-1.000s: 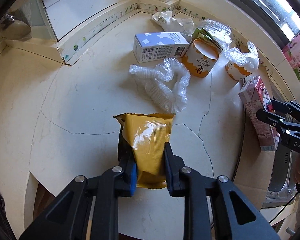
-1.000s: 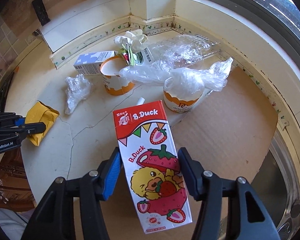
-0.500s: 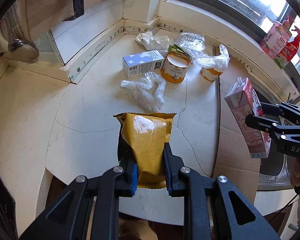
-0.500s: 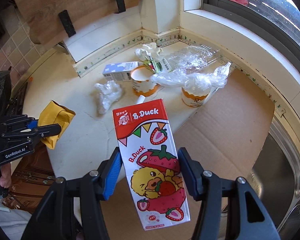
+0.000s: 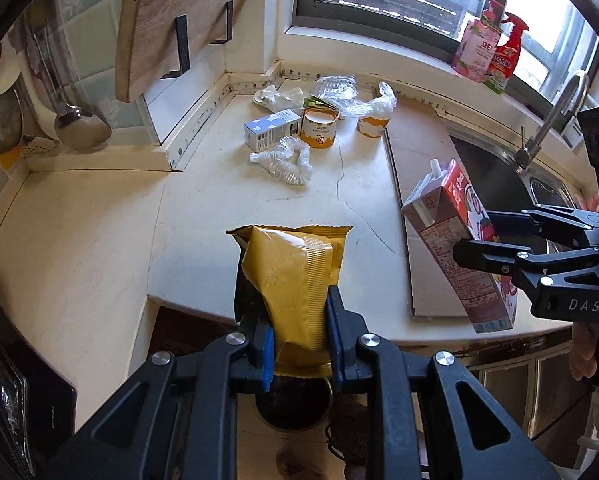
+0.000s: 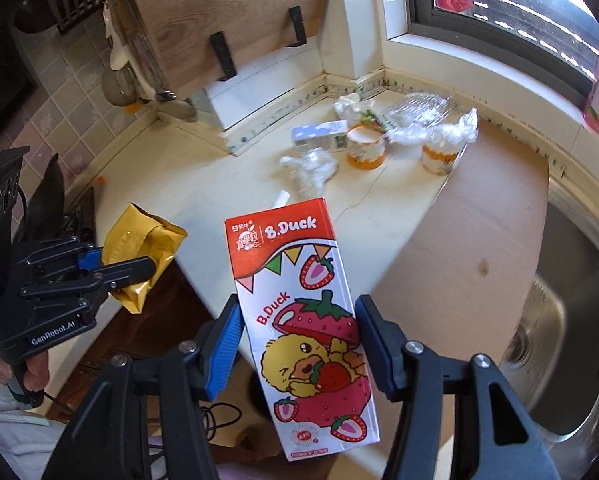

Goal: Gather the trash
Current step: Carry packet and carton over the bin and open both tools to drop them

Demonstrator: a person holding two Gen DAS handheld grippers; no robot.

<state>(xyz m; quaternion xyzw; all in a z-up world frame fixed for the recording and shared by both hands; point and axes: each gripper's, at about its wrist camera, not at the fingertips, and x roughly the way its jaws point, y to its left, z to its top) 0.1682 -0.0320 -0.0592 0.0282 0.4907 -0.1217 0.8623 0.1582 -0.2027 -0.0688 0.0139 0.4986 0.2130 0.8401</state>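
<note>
My left gripper (image 5: 297, 312) is shut on a yellow snack bag (image 5: 295, 280) and holds it in the air off the counter's front edge, above a dark round opening (image 5: 293, 408) on the floor. The bag (image 6: 139, 252) and left gripper (image 6: 139, 270) also show in the right wrist view. My right gripper (image 6: 297, 344) is shut on a red B.Duck strawberry milk carton (image 6: 303, 312), held upright beyond the counter edge. The carton (image 5: 455, 236) and right gripper (image 5: 487, 236) show in the left wrist view. More trash lies at the counter's back.
On the cream counter (image 5: 99, 240) lie a blue-white carton (image 5: 273, 134), crumpled clear plastic (image 5: 287, 158), two orange paper cups (image 5: 318, 132) (image 5: 370, 126) and plastic wrap (image 5: 373, 104). A cardboard sheet (image 5: 415, 184) lies beside the sink (image 6: 571, 320). Bottles (image 5: 487, 46) stand on the window sill.
Both grippers have pulled back and up from the counter with their loads. The bag and the carton now hang past the counter's front edge, and the floor below has come into view.
</note>
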